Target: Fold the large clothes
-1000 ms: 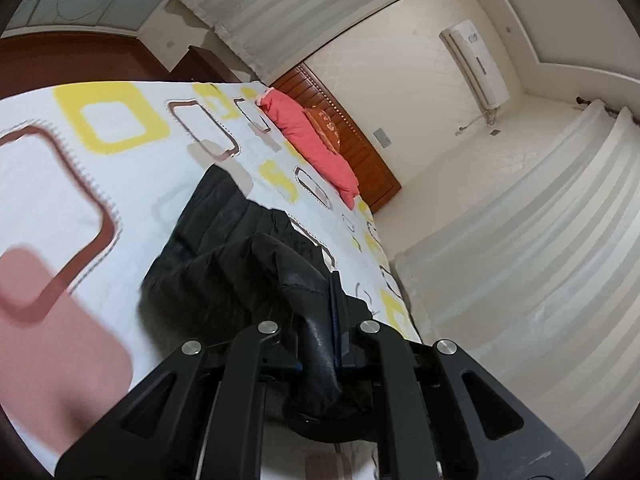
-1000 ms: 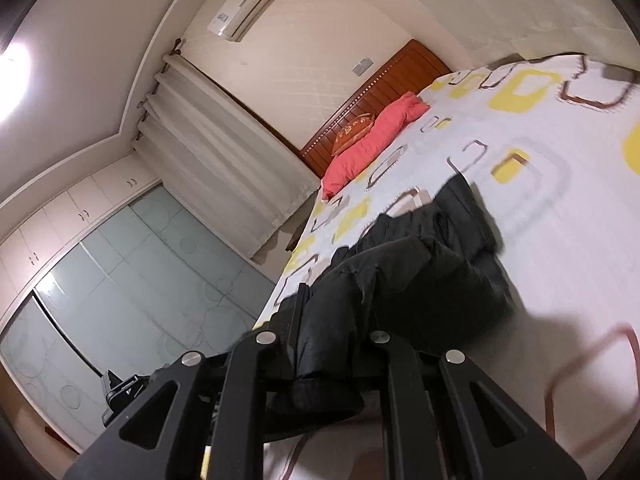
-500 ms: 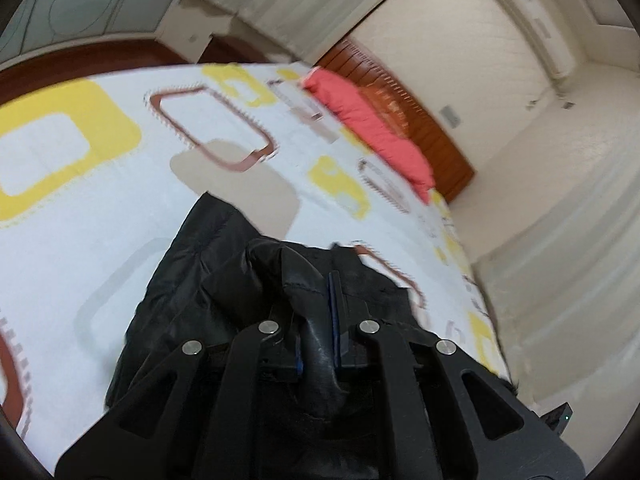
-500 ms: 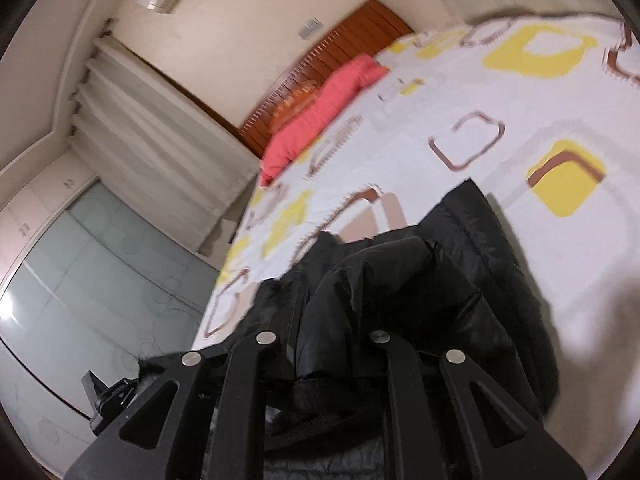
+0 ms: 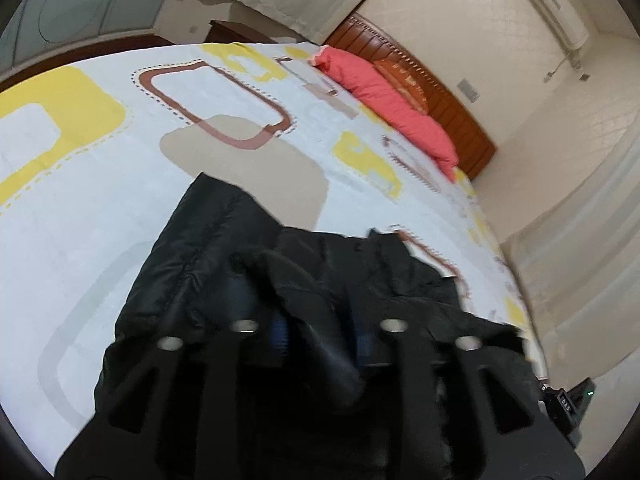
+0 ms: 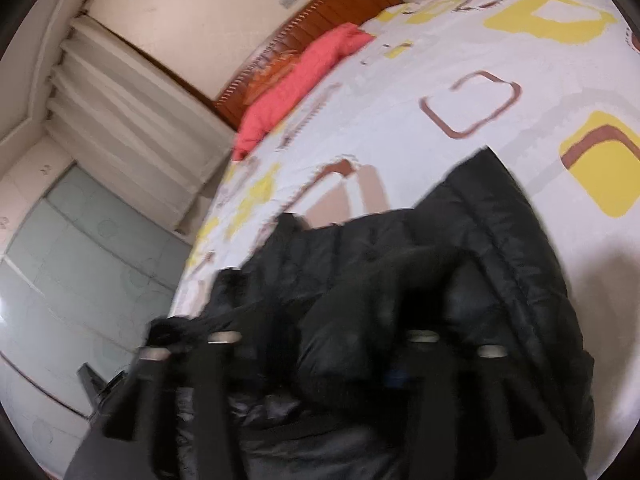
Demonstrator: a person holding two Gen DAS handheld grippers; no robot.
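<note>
Left wrist view is showing the black puffer jacket (image 5: 224, 264) lying doubled over on the patterned bedsheet (image 5: 100, 168); the left gripper (image 5: 320, 332) and right gripper (image 6: 324, 344) have just been opening, their fingers spreading off the fabric, so one fold looks laid and further folds are likely remaining.

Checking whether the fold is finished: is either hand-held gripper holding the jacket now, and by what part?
Neither. Both have just been opening: a fold of the black jacket lies between the jaws of the left and right hand-held gripper, unclamped.
</note>
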